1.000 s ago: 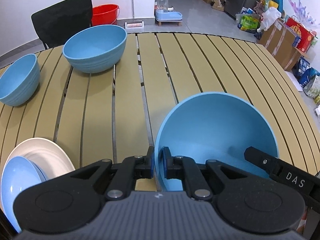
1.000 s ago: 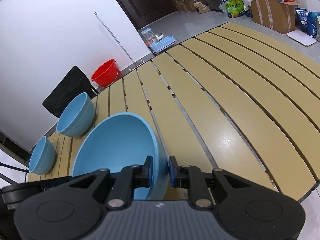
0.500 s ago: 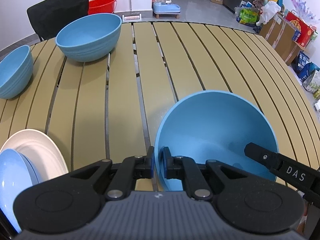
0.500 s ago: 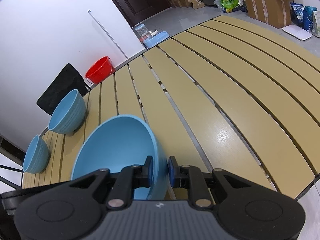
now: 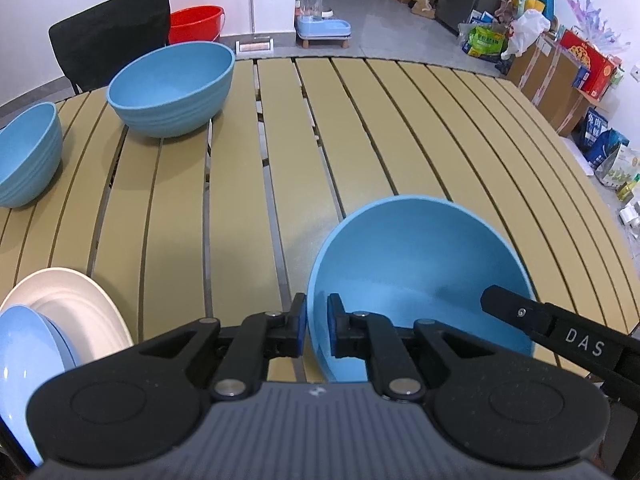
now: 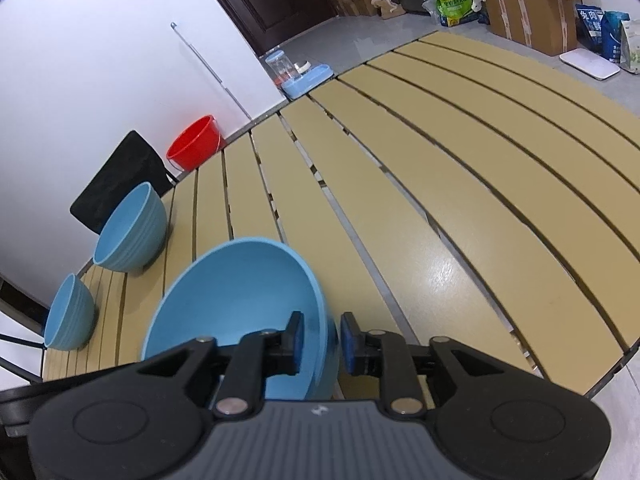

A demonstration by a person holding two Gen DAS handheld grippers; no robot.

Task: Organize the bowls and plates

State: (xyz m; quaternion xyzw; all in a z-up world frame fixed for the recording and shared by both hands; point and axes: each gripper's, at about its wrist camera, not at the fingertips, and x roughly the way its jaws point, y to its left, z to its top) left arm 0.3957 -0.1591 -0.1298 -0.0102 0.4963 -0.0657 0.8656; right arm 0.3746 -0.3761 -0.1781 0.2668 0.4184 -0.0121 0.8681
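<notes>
A large blue bowl [image 5: 420, 272] is at the table's near side, tilted. My left gripper [image 5: 317, 326] is shut on its left rim. My right gripper [image 6: 322, 342] straddles the opposite rim with its jaws parted and a gap between each pad and the bowl wall [image 6: 240, 300]; its finger [image 5: 560, 328] shows inside the bowl in the left wrist view. Another large blue bowl [image 5: 172, 88] [image 6: 130, 234] and a smaller blue bowl [image 5: 28, 156] [image 6: 68, 314] stand at the far left. A white plate [image 5: 76, 304] with a blue plate [image 5: 24, 356] on it lies at the near left.
The slatted tan table [image 5: 360, 128] stretches ahead and right. A black chair [image 5: 108, 36] stands behind the far edge, with a red bucket [image 5: 196, 24] and a pet water dispenser [image 5: 316, 16] on the floor. Boxes and bags [image 5: 560, 48] line the right wall.
My right gripper has opened off the bowl's rim; its jaws were clamped on it earlier. The left gripper keeps its hold.
</notes>
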